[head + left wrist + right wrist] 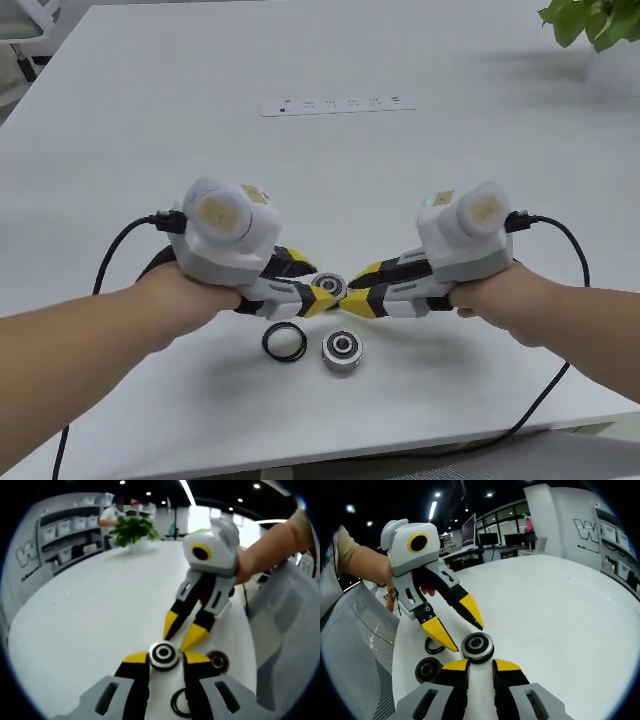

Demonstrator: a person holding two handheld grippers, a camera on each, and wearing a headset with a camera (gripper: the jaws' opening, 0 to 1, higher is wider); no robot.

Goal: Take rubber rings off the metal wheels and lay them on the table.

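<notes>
The held wheel [477, 646] is clamped between the yellow tips of the left tool [165, 658], clear of the desk [150, 120]. The right tool [481, 665] faces it tip to tip, jaws narrowly apart, with its tips just at the wheel's rim (contact cannot be confirmed). Directly below the meeting tips a loose rubber ring [284, 342] lies flat on the desk, with a second wheel [342, 349] just beside it. The desk surface is white and matte. Beyond the tools lies a power strip [338, 104], and farther off on the right tool's side stands a potted plant [590, 20]. The room has storage shelves [65, 535], ceiling spotlights [148, 493] and a mesh chair [355, 640].
</notes>
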